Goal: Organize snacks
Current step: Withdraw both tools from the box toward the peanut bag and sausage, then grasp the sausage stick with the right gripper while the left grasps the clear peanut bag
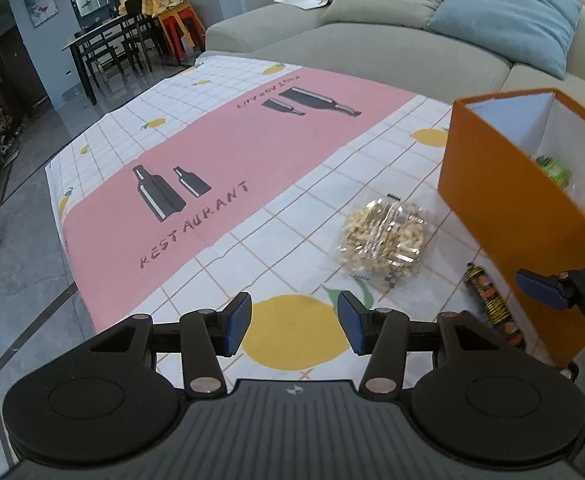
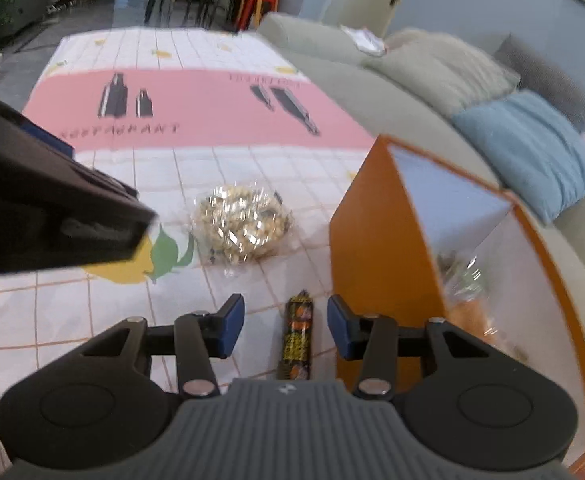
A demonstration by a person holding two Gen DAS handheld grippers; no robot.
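A clear bag of pale nuts [image 1: 382,240] lies on the tablecloth left of the orange box [image 1: 504,216]; it also shows in the right wrist view [image 2: 240,224]. A dark sausage stick [image 1: 492,304] lies beside the box's near wall; in the right wrist view the stick [image 2: 297,336] lies on the cloth between and below my right fingers. The orange box [image 2: 376,240] holds several snack packets [image 2: 462,280]. My left gripper [image 1: 294,322] is open and empty above a lemon print. My right gripper [image 2: 286,326] is open and empty over the stick.
The cloth [image 1: 228,152] has a pink middle band with bottle prints and covers a low table. A grey-green sofa [image 1: 372,48] with cushions stands behind it. A dark dining table and chairs [image 1: 108,44] stand at the far left. The left gripper's body [image 2: 44,208] fills the left of the right wrist view.
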